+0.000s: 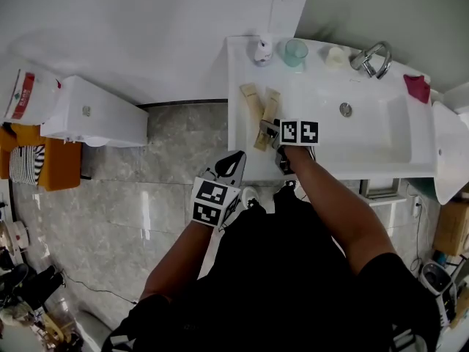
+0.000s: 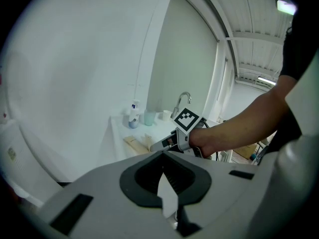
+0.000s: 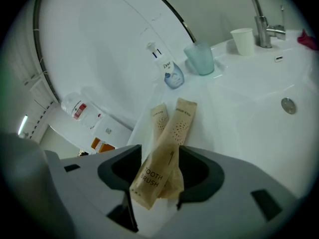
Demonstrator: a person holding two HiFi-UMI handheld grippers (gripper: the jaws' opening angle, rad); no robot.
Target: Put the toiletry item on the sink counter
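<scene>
R gripper (image 1: 270, 133): jaws wide apart, toothbrush pkt (image 3: 169, 148) lies between, unpinched, on sink counter (image 1: 315, 97).
2nd pkt (image 3: 159, 117): underneath, lower end hidden.
L gripper (image 1: 233, 166): jaws together, empty.

Hand-held gripper (image 3: 153, 185), jaws apart, two overlapping toothbrush packets (image 3: 172, 133) between them, on sink counter (image 3: 239, 118)

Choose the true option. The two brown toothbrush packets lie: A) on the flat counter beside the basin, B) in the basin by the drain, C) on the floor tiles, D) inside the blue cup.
A: both toothbrush packets rest on the flat sink counter beside the basin, on the side where the soap bottle and blue cup stand.
</scene>
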